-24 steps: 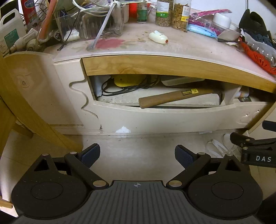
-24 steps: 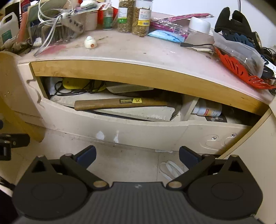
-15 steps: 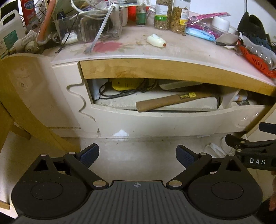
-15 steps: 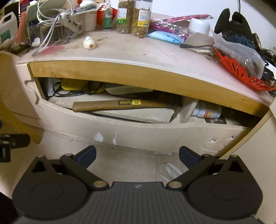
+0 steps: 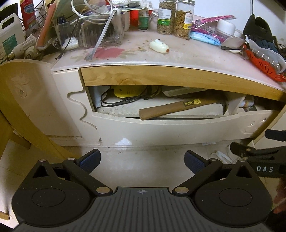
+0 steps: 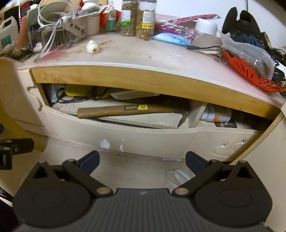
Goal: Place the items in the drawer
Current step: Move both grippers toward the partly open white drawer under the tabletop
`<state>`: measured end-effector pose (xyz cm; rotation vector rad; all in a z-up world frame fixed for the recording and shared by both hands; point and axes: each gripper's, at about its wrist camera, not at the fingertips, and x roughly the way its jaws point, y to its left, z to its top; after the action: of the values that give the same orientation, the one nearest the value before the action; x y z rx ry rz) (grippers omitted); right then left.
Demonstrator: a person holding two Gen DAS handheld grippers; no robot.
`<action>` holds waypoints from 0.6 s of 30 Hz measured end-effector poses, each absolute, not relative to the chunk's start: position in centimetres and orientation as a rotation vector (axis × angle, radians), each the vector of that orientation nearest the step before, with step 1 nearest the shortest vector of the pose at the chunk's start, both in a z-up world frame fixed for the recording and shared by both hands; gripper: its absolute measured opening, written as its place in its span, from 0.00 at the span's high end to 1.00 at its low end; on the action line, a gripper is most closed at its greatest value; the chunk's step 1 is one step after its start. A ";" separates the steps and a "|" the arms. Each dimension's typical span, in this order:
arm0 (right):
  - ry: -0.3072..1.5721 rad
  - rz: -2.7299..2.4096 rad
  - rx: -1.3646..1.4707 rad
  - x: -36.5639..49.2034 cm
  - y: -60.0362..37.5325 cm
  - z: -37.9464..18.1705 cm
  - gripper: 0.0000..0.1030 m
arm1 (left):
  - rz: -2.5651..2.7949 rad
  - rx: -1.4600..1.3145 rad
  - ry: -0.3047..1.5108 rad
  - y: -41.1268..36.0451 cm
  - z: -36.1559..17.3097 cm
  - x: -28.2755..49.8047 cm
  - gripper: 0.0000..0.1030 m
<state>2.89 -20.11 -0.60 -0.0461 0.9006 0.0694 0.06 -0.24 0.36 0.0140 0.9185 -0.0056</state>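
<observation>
Two grippers hang low over the floor, side by side. The left gripper [image 5: 142, 160] has its fingers spread wide with nothing between them, and the right gripper [image 6: 142, 161] is spread just as wide and just as empty. Beyond them stands one drawer [image 6: 152, 137], pulled partly out from under the bench [image 6: 160, 53]. One wooden-handled hammer [image 6: 125, 109] lies lengthwise inside it, close to the front edge, its head toward the drawer's one divider [image 6: 197, 114]. Behind the hammer, in the back left corner, sits one yellow device [image 6: 75, 90] tangled in black cable. Right of the divider lies one white bottle [image 6: 217, 115] on its side. On the benchtop, well back from the front edge, one small white bottle [image 5: 159, 46] lies alone — behind it two jars [image 5: 174, 17] stand touching each other near the rear edge.
</observation>
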 end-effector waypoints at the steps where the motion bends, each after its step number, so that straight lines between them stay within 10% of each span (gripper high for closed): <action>1: 0.905 0.082 -0.049 2.9 -20.0 -0.6 0.00 | 0.000 0.018 0.916 -0.2 0.4 0.1 0.00; 18: 0.893 0.030 -0.041 4.3 -19.9 -0.8 0.00 | 0.044 0.026 0.920 -0.2 0.1 1.6 0.00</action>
<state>4.34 -19.85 -0.77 -0.0406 0.8930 0.0297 1.63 -0.22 0.13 0.0256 0.9198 0.0436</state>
